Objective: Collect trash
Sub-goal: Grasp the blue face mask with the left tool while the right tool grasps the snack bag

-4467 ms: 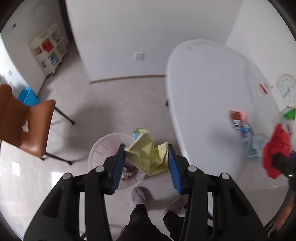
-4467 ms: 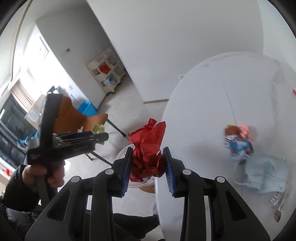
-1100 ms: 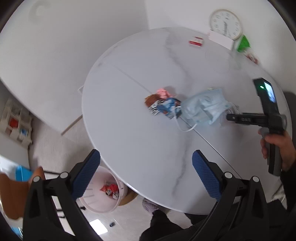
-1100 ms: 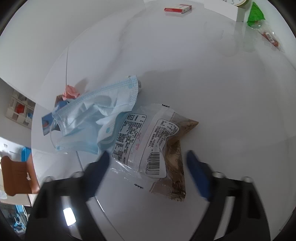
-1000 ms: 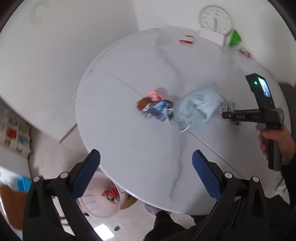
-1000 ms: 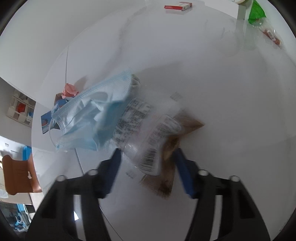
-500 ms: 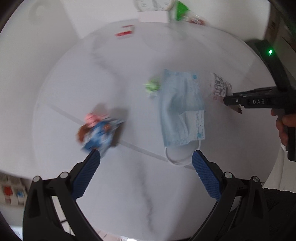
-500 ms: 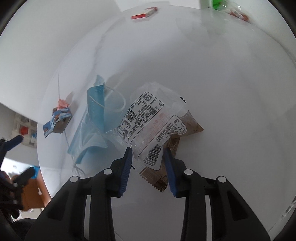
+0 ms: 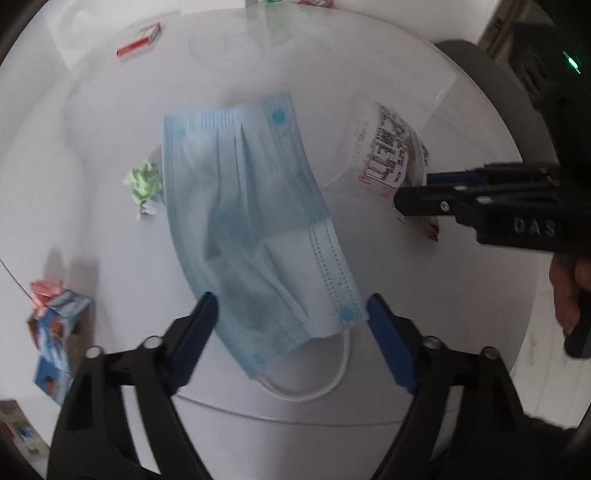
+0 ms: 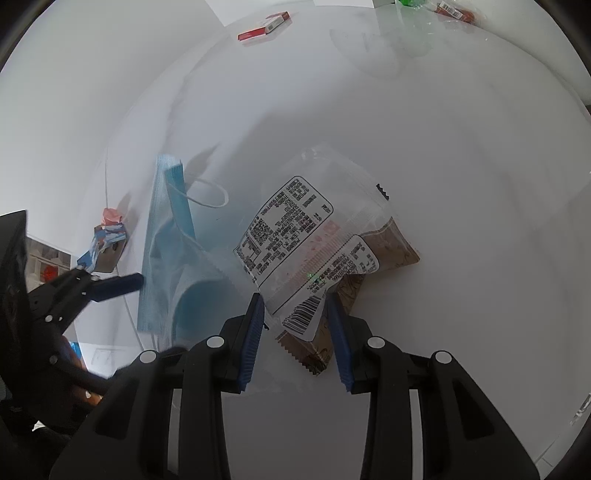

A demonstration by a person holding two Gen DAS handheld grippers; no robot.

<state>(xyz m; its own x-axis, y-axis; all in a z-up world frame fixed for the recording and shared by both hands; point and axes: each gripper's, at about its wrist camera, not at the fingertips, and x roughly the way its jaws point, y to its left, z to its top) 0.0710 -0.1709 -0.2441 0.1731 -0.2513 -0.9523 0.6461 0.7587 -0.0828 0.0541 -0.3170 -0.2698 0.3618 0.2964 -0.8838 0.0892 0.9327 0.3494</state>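
Note:
A blue face mask [image 9: 255,229] lies on the white round table [image 9: 424,314]; it also shows in the right wrist view [image 10: 166,258]. My left gripper [image 9: 291,317] is open, its jaws on either side of the mask's near end, not gripping it. A clear and brown snack wrapper [image 10: 314,251] lies to the mask's right and also shows in the left wrist view [image 9: 391,158]. My right gripper [image 10: 295,314] is shut on the wrapper's near edge.
A green paper wad [image 9: 142,182] lies left of the mask. A blue carton with pink scrap [image 9: 55,317] lies at the table's left edge. A red and white box [image 10: 264,26] and a green packet [image 10: 410,3] lie at the far side.
My left gripper dropped low over the table and came up to the mask, narrowing around its near end. My right gripper stayed clamped on the wrapper.

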